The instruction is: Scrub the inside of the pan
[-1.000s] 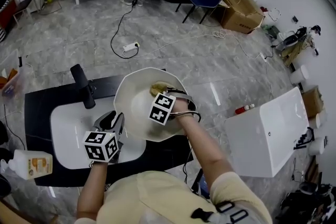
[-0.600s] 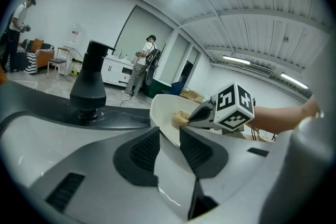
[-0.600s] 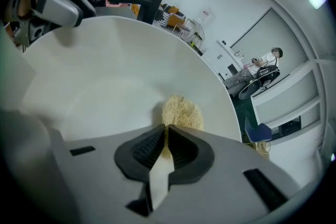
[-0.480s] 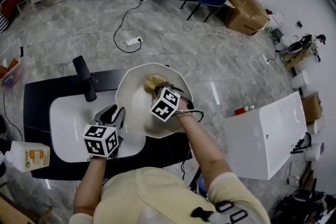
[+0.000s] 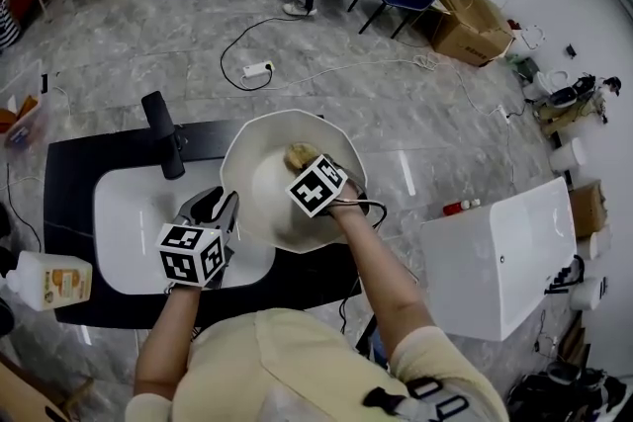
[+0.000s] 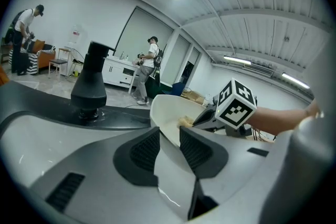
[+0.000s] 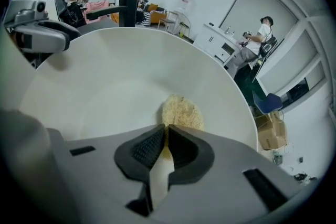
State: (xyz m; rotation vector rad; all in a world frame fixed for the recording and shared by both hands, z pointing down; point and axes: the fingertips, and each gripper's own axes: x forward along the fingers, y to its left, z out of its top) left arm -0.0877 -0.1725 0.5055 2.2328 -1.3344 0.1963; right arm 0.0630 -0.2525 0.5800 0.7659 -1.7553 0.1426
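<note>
Over at eight o'clock in the head view, a clear plastic bottle with an orange label [image 5: 45, 280] lies beside the black countertop [image 5: 69, 203]. The counter holds a white sink basin [image 5: 129, 242] and a stubby black tap [image 5: 163, 146] at its far edge.

Next comes my left gripper [image 5: 220, 206]. In its own view the jaws [image 6: 169, 139] are clamped on the thin rim of the white faceted pan [image 6: 168, 113], gripping it at about eight o'clock on the rim. That grip holds the pan [image 5: 262, 198] tilted over the right end of the basin.

Further right, my right gripper [image 5: 313, 166] reaches into the bowl. Its jaws [image 7: 166, 136] are pinched on a yellowish fibrous scrub pad [image 7: 181, 112], and the pad [image 5: 300, 154] presses against the inner wall near one o'clock.

As for progress, I judge the scrubbing to be under way, since the pad is on the surface and the pan is braced. The inside [image 7: 105, 86] looks evenly pale, with no suds, streaks or residue that I can make out (so I can't tell scrubbed parts from unscrubbed). My guess is that the floor and the wall from six to eleven o'clock are left to cover.
</note>
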